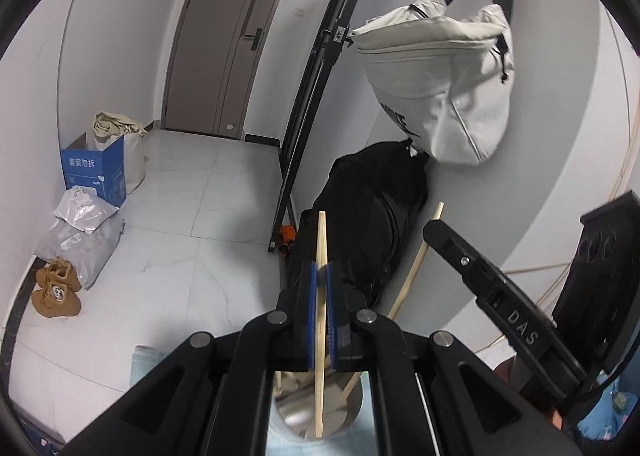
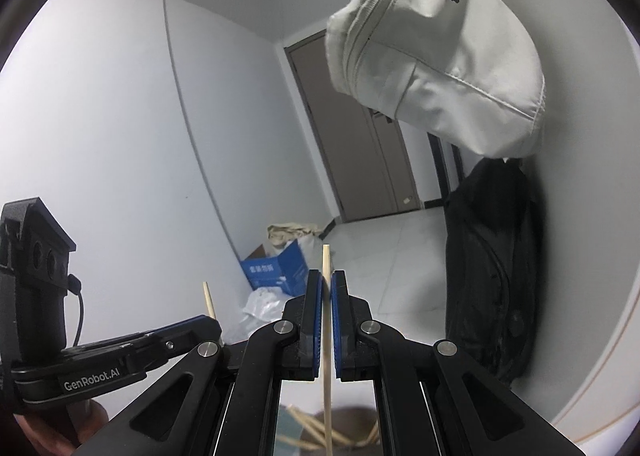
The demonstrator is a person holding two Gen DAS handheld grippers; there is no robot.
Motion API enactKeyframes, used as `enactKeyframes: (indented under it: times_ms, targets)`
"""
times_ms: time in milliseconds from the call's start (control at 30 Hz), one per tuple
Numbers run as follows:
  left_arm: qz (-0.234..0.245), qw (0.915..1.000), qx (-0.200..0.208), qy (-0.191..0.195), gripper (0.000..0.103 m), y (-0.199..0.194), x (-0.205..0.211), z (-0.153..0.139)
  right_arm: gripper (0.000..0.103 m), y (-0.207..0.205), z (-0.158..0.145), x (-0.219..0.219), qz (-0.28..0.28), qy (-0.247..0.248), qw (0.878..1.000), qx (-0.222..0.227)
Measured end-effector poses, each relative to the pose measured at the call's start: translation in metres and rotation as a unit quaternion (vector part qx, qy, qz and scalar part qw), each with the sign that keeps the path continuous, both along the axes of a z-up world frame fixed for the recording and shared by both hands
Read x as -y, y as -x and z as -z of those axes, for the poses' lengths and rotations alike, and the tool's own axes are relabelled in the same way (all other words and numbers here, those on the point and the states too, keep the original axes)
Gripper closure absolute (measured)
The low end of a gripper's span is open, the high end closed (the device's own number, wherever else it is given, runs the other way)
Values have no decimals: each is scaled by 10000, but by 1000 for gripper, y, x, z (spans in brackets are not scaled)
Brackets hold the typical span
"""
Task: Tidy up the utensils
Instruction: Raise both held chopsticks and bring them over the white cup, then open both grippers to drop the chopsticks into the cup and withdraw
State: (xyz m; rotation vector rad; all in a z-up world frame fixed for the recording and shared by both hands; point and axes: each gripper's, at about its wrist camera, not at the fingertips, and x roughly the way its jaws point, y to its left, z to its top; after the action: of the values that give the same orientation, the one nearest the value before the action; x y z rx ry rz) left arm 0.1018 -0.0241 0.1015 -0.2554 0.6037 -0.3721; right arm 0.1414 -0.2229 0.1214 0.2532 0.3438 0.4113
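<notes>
Chopsticks, pale wood, one in each of my tongs. Left tongs (image 1: 322, 276) are clamped on a long pale wooden chopstick (image 1: 321, 240): the stick passes upright between the blue pads (image 1: 307, 296), its top end clear above the fingertips and its lower end reaching down over a shiny round metal holder (image 1: 344, 414) directly beneath. More pale sticks lean inside that holder. The holder sits on a light blue cloth-covered bench (image 1: 144, 360), only partly seen.

Right tongs (image 2: 326, 284) are likewise closed onto a second pale wooden chopstick (image 2: 327, 264), also held upright, top end above the pads, lower part running down toward the bottom edge of the right wrist view, where blurred sticks (image 2: 312, 426) lie crossed.

Each view catches the other tool. In the left wrist view the right tongs (image 1: 432, 226) sit to the right, their chopstick (image 1: 418, 256) slanting past the tip. In the right wrist view the left tongs (image 2: 214, 326) sit lower left, with a stick end (image 2: 208, 298) poking above them, and a hand (image 2: 52, 432) grips that tool's handle.

Background: grey-brown door (image 1: 236, 36), white tiled floor (image 1: 180, 216), blue cardboard box (image 1: 96, 172), tan boots (image 1: 56, 288), white fabric bag (image 1: 440, 76) hanging on the wall above a black bag (image 1: 372, 208).
</notes>
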Motion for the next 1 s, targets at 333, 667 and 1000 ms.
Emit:
enactKeyframes:
  times_ms: [333,667,1000]
  targets:
    - [-236,9996,124,-22,102,-35,1,27,99,-35,20,0,148,23,9998,-138]
    - [-112,9995,206,-213,102,-39,11,49,99,-50,49,-1,172,-16,9990,-415]
    - [603,9974,-194,-331,102,-40,18,63,99,-43,77,-2,-155,41,9974,-705]
